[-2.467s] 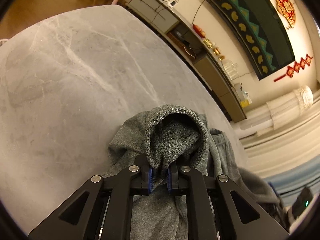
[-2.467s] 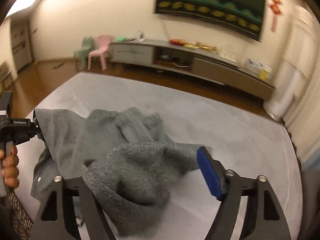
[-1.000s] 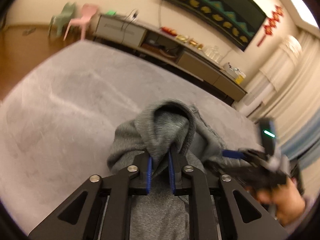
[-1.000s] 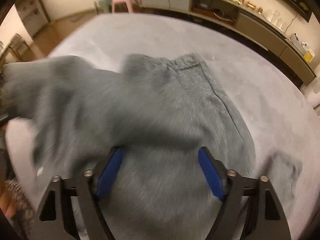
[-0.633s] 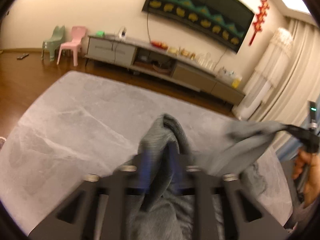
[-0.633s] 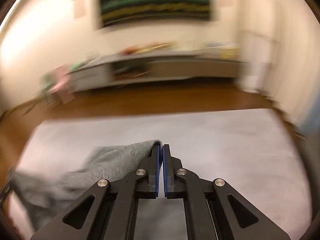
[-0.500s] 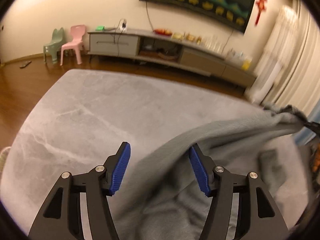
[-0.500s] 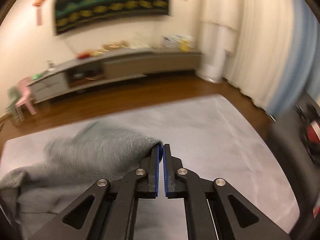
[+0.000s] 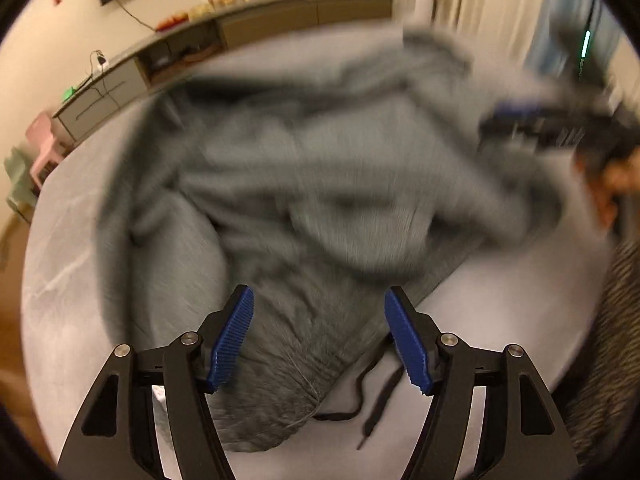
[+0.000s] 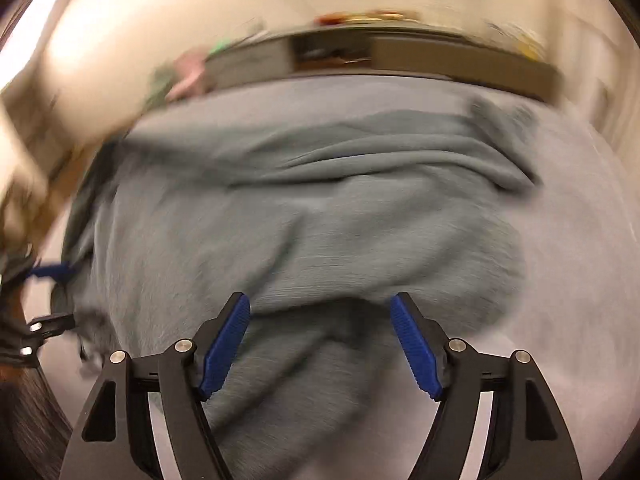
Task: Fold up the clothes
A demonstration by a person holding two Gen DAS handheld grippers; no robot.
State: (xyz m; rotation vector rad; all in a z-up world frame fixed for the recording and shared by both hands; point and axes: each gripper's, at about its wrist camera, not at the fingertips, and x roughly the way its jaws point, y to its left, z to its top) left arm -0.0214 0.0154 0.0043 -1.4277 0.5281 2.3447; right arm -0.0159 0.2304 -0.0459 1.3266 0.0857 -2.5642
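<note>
1. Now the grey hoodie (image 9: pixel 320 184) lies spread and rumpled on the grey desk (image 9: pixel 500 312), right below and ahead of both hand-held grippers.
2. Left hand-held gripper (image 9: pixel 318 338): jaws wide and opening, blue pads clear of the cloth. A rolled grey part of the hoodie sits between them and runs under the left pad's side, not pinched.
3. Right hand-held gripper (image 10: pixel 320 344): jaws wide and opening, nothing gripped. Hoodie fabric lies between and beneath the pads; a dark fold sits just ahead of them.
4. Left wrist view only: a black drawstring (image 9: pixel 376 396) lies loose on the desk near the right pad, beside the rolled part. The right hand-held gripper shows blurred at upper right, over the hoodie's far edge, w/ a person's hand (image 9: pixel 616 184) behind it and a green light above.
5. Right wrist view only: hoodie seen broadside, long creases across its width, bare desk to the right. The left hand-held gripper shows at far left edge, blue pad at the hoodie's side, blurred; can't tell if touching.
6. Both views: low cabinet (image 10: pixel 440 56) along the back wall, heavy motion blur.
</note>
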